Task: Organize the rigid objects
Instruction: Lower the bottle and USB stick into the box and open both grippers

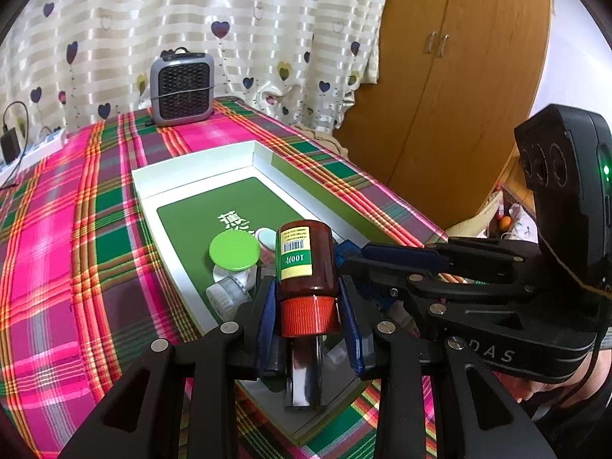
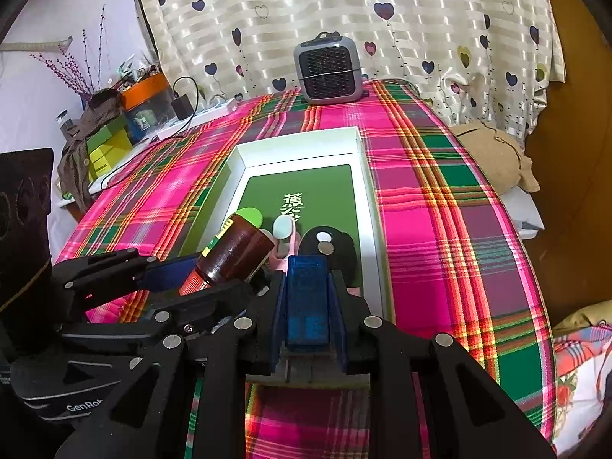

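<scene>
- Left hand-held gripper (image 1: 308,315) clamps brown bottle (image 1: 306,254) by its red cap, long axis pointing forward over white box (image 1: 264,160).
- Right hand-held gripper (image 2: 308,308) pinches blue case (image 2: 307,298), just right of the bottle, box directly ahead.

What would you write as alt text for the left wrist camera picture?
The left gripper holds a brown bottle by its red cap over a white tray on a plaid tablecloth. A green-lidded jar stands in the tray, the right gripper comes in alongside, and a grey heater stands by the curtain.
</scene>
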Demonstrator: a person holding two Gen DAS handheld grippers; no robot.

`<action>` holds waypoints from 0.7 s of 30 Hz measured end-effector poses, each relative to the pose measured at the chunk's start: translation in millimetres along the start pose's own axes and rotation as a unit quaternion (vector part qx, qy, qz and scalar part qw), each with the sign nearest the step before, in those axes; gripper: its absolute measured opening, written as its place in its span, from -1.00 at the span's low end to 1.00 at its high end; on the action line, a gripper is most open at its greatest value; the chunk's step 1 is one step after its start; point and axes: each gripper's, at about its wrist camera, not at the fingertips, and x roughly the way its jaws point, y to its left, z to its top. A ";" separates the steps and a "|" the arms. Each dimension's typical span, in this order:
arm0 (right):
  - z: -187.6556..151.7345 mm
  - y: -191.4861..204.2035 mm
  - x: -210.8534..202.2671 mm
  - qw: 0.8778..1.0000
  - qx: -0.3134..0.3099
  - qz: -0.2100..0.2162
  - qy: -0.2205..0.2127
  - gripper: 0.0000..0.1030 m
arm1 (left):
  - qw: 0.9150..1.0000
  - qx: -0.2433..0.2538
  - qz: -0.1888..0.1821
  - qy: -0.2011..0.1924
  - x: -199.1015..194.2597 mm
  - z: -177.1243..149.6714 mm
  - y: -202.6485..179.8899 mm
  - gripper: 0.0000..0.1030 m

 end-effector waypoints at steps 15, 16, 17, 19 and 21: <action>-4.3 5.4 -8.1 1.000 -0.017 -0.022 -0.010 -0.53 | 1.000 -0.016 -0.021 -0.004 -3.1 1.3 1.3 -0.40; -4.3 6.0 -9.5 1.000 -0.018 -0.023 -0.013 -0.53 | 1.000 -0.016 -0.022 -0.006 -4.4 1.5 0.9 -0.40; -4.3 6.7 -10.2 0.999 -0.019 -0.023 -0.014 -0.53 | 1.000 -0.016 -0.022 -0.008 -5.3 1.7 0.4 -0.40; -4.1 7.7 -11.6 0.999 -0.020 -0.024 -0.017 -0.53 | 1.000 -0.016 -0.023 -0.009 -6.3 1.5 -0.1 -0.40; -4.0 8.5 -12.5 0.999 -0.020 -0.026 -0.018 -0.53 | 1.000 -0.016 -0.022 -0.009 -6.8 1.2 -0.5 -0.40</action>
